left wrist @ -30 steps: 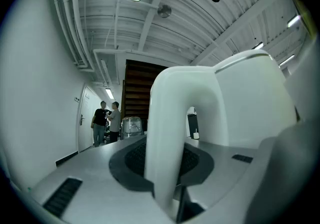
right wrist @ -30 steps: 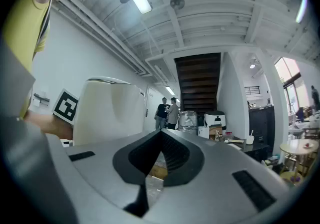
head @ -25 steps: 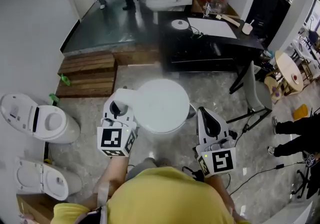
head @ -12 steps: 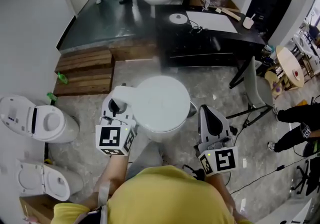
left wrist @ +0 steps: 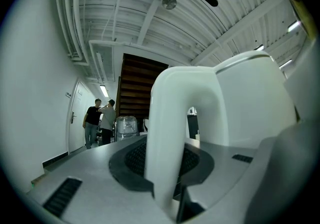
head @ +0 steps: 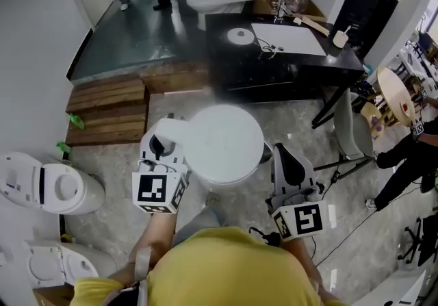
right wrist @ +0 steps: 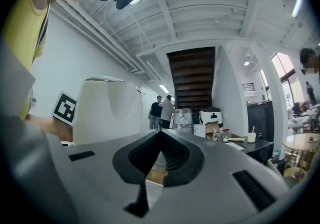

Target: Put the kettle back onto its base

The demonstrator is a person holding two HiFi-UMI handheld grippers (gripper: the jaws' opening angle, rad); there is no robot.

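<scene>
Black table point(head: 294, 65) with kettle base point(head: 240, 35) larger at upper centre, wooden steps point(head: 109, 109) and white toilets point(head: 55, 188) slid toward lower left, bystander point(head: 410, 154) fuller at right edge

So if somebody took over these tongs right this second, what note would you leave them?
Left tongs: shut on the handle of the white kettle, which is held upright above the floor.
Right tongs: shut, empty, beside the kettle.
Base: a round white disc with its cord, on the black table ahead, nothing on it.
Done: kettle is in hand.
Left: carry it to the table, set it on the base, let go.
</scene>
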